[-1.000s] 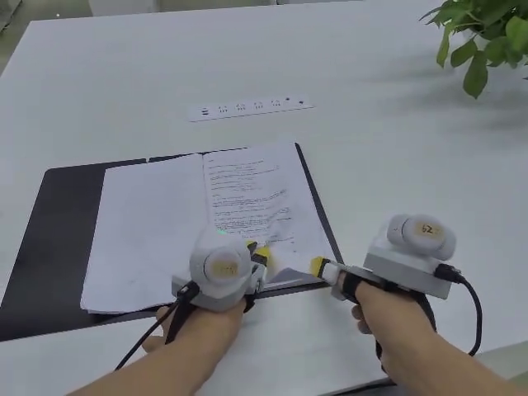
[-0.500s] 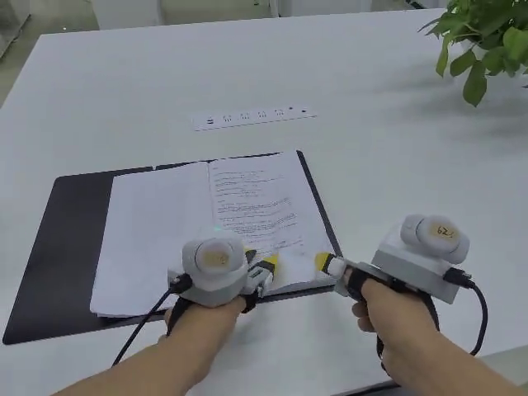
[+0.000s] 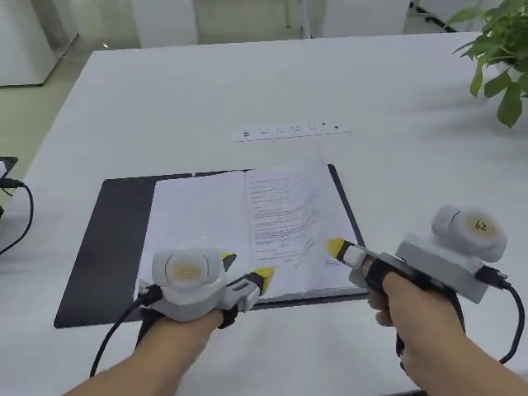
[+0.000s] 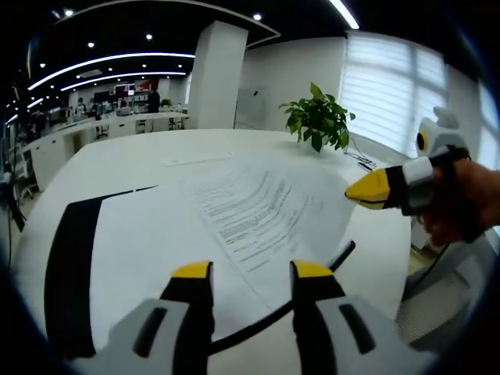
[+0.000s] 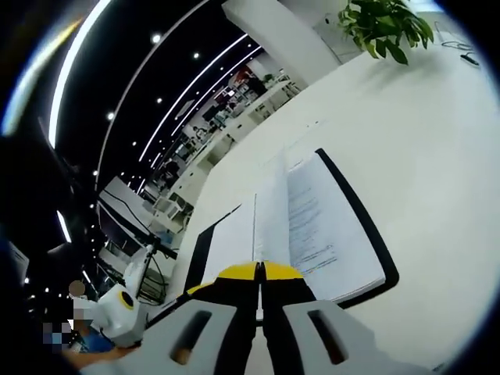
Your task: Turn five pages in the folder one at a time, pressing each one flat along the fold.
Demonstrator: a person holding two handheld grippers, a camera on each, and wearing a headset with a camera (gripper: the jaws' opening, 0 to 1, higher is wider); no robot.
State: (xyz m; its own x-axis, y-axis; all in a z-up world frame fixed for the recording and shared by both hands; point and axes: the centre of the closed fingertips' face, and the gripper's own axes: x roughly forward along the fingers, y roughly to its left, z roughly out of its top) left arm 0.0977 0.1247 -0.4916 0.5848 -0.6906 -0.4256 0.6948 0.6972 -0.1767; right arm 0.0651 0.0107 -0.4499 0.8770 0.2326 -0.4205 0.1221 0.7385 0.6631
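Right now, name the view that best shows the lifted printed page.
Left gripper view: the printed page spreads wide, raised off the folder toward the right gripper. Head view shows it whole but smaller; right gripper view shows it nearly edge-on above shut jaws.

The print on the page (image 3: 280, 216) is too small to read; the near edge of the folder (image 3: 107, 247) is partly hidden behind the left gripper (image 3: 244, 266); the page's corner is lost between the tips of the right gripper (image 3: 336, 247); the plant (image 3: 503, 49) and a cable (image 3: 30, 213) are cut off by the head view's edges.
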